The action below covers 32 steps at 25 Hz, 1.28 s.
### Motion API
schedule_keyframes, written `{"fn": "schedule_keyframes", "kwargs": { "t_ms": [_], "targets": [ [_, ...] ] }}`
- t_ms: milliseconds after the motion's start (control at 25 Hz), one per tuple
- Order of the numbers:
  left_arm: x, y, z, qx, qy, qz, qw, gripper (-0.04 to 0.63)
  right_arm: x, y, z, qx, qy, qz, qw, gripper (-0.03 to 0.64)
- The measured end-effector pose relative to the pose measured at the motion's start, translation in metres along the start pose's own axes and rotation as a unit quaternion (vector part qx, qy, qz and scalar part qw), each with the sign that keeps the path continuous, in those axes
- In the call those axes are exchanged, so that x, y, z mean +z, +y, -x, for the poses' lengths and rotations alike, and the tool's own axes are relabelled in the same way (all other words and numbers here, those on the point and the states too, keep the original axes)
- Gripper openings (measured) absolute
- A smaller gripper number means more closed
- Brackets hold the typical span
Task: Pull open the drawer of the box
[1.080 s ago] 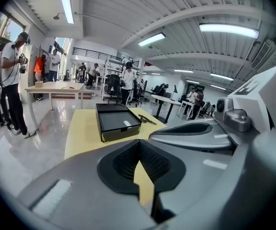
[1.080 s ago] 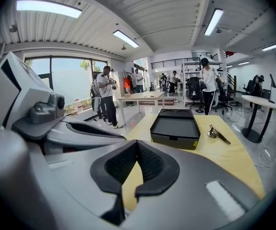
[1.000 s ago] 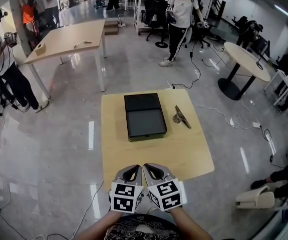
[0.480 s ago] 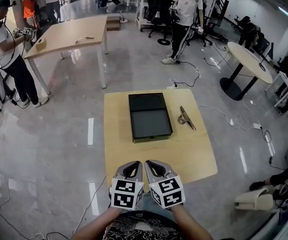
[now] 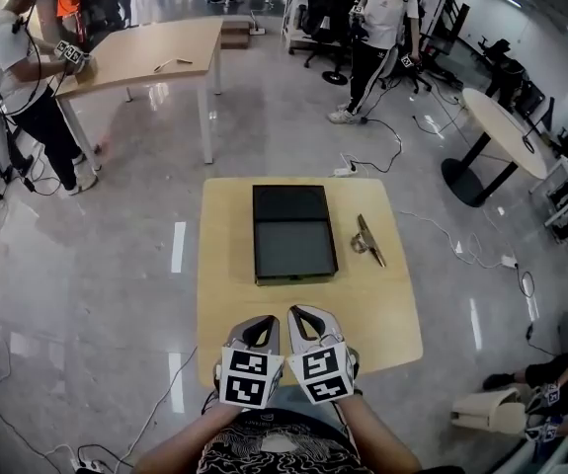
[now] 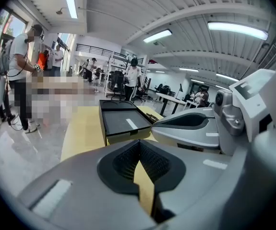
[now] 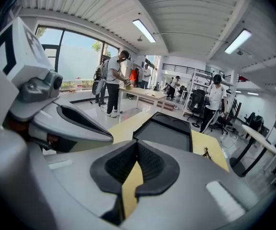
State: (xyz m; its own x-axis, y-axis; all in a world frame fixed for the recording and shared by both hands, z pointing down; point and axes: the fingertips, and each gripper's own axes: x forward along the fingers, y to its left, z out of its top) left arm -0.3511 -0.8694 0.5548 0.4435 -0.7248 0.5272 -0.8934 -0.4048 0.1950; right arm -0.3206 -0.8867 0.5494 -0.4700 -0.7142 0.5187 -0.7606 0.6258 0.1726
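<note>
Holding the left tool [image 5: 262,324] and the right tool [image 5: 301,316] side by side above the near edge of the desk [image 5: 226,304], both pressed together on nothing, with only a sliver of desk showing through each. Facing the black box [image 5: 294,227], lying flat mid-desk, straight ahead and well apart from both tools, its long axis running away from the person. Presenting its short near face [image 5: 296,278] toward the tools, probably the drawer front, not yet pulled. Lining up the right tool slightly closer to the box's midline, so likely the nearer one for reaching forward. Leaving a small metal piece [image 5: 366,240] just right of the box.
</note>
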Motion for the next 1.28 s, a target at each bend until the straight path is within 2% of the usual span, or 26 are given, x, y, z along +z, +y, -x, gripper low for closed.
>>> {"fn": "schedule_keyframes", "kwargs": {
  "t_ms": [160,240,320,520,760,1000,1280],
  "targets": [
    [0.02,0.001,-0.094,0.014,-0.002,0.012,0.9998,0.012,-0.034,-0.087,-0.059,-0.011,0.028,0.064,0.997,0.006],
    [0.017,-0.01,-0.146,0.025,0.0,0.022,0.9994,0.012,-0.07,-0.133,-0.085,-0.01,0.042,0.1,0.994,0.006],
    [0.011,-0.011,-0.178,0.037,0.0,0.031,0.9988,0.012,-0.096,-0.157,-0.106,-0.006,0.052,0.132,0.99,0.006],
    [0.038,0.022,-0.175,0.05,-0.001,0.041,0.9979,0.012,-0.078,-0.152,-0.14,0.007,0.068,0.209,0.976,0.008],
    [0.049,0.051,-0.206,0.057,0.004,0.047,0.9973,0.012,-0.087,-0.168,-0.193,0.012,0.092,0.283,0.955,0.017],
    [0.106,0.058,-0.264,0.061,0.011,0.05,0.9968,0.012,-0.074,-0.239,-0.24,0.008,0.113,0.329,0.938,0.018],
    [0.086,0.084,-0.26,0.071,0.012,0.055,0.9959,0.012,-0.092,-0.216,-0.264,0.013,0.121,0.38,0.917,0.021]
  ]
}}
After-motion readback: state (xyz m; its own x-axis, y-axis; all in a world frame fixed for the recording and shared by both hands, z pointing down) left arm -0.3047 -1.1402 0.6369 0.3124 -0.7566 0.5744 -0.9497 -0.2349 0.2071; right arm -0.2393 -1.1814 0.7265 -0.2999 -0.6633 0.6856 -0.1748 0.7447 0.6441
